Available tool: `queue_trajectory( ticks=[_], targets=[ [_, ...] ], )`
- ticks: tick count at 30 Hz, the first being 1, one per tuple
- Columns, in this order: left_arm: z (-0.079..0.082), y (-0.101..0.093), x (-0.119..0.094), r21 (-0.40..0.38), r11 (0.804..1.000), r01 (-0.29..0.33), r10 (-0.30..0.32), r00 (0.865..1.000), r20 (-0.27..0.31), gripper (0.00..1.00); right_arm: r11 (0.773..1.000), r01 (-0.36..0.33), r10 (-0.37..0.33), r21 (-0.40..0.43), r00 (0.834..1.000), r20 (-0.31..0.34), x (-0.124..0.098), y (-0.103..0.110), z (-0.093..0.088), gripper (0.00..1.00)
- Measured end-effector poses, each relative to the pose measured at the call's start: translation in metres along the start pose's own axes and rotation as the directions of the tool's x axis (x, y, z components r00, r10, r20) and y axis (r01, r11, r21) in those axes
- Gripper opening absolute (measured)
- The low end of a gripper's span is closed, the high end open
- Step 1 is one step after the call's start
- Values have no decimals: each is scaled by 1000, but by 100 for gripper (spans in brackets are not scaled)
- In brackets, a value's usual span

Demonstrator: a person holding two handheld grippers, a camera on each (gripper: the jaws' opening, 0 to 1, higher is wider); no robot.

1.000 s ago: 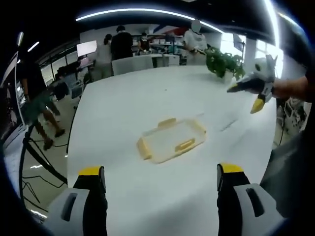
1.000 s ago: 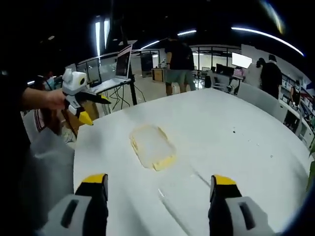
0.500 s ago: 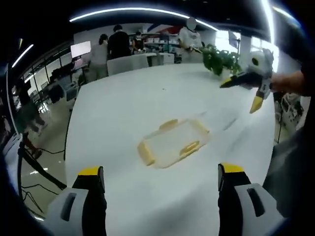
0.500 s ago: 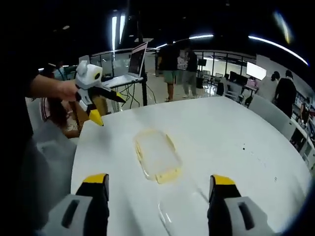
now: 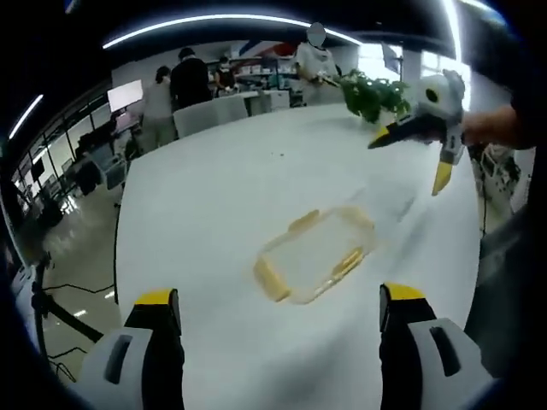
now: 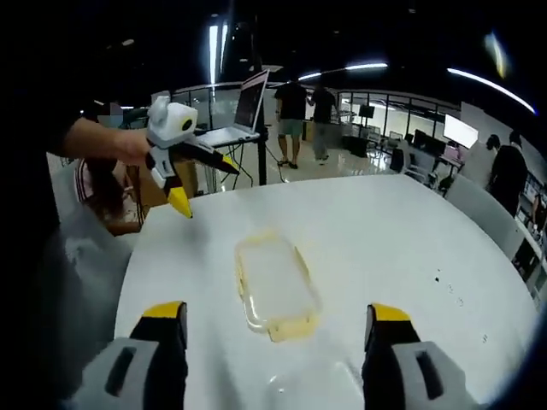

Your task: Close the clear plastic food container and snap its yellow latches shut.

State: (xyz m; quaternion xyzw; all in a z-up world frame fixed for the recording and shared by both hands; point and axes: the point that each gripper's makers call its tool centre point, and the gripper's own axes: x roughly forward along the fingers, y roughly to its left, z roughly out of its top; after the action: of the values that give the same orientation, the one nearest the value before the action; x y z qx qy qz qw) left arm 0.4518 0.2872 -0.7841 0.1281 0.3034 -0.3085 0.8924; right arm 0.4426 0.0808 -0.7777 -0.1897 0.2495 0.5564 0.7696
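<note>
- Both cameras have shifted since the earlier frames: the container (image 5: 318, 254) sits a bit nearer and larger in each view, so the person is closing in on it; the box itself seems not to have moved on the table (image 5: 214, 188).
- Left gripper (image 5: 280, 309) has its jaws spread wide, nothing between them, above the near table edge; also seen in the right gripper view (image 6: 203, 184), held off the far left of the container.
- Right gripper (image 6: 272, 318) likewise gapes, empty; in the left gripper view (image 5: 408, 155) it hangs in the air at far right, well apart from the container.
- Container lies flat mid-table; yellow latches (image 5: 272, 279) stick out at its ends and long side.
- Clear lid hard to make out; cannot tell if it is on.
- Judgement: approach only, no latch pressed yet.
- Plant (image 5: 373, 96) at far table edge, people beyond.
</note>
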Motion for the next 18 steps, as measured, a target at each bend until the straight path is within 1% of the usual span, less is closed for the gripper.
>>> queue_trajectory(
  ticks=[1,3,5,8,9,10,11,13,16,18],
  targets=[
    [0,-1,4,17,1000,14,-14,1000,-7,96,999,7,-7,-37,1000,9,1,-1,3,85],
    [-3,-2,8,32,999,27,-26,999,-27,95,999,-18,18,-28,1000,14,5,2,4,85],
    [-5,-2,12,41,998,40,-38,999,-35,94,999,-18,19,-37,1000,16,7,2,6,84],
    [-8,-6,17,63,995,71,-68,996,-50,93,998,-30,29,-64,1000,-12,10,0,5,84],
    [-9,-8,19,77,993,90,-86,995,-55,92,997,-35,34,-71,999,-19,11,0,4,83],
    [-8,-9,20,87,991,103,-99,994,-56,92,995,-45,41,-84,998,-41,12,0,1,83],
    [-7,-10,22,94,989,111,-107,993,-56,92,995,-46,42,-88,998,-48,12,-1,0,83],
    [-7,-10,24,122,984,131,-122,990,-72,90,992,-54,45,-114,996,-81,14,-2,-3,81],
    [-2,-11,27,132,978,163,-155,986,-66,90,991,-84,72,-104,991,-112,18,0,-9,78],
    [0,-12,28,182,964,194,-182,980,-79,86,988,-105,88,-117,986,-140,21,3,-13,76]
  ],
)
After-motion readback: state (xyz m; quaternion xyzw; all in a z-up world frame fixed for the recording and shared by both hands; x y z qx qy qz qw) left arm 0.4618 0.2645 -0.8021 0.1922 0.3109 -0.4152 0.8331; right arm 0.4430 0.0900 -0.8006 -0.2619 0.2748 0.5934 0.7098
